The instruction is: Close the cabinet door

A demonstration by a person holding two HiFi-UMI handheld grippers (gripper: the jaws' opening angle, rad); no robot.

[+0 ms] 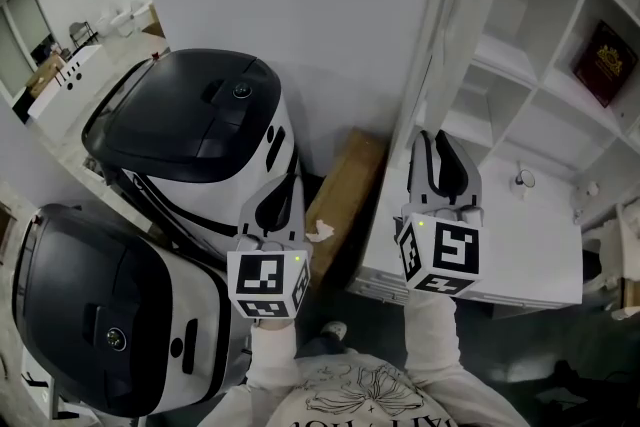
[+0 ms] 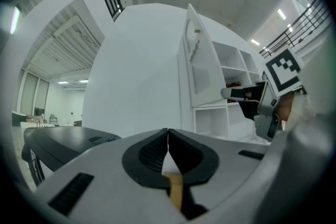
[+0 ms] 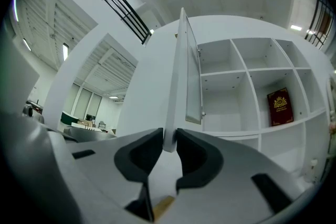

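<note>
The left gripper has its jaws pressed together with nothing between them, beside a rounded black-and-white machine. The right gripper clamps the edge of the tall white cabinet door. The door stands open in front of white shelving, which holds a dark red book.

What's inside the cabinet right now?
In the cabinet, a red book stands in one compartment; the compartments beside it look bare. In the left gripper view, the open door covers part of the upper shelves.
</note>
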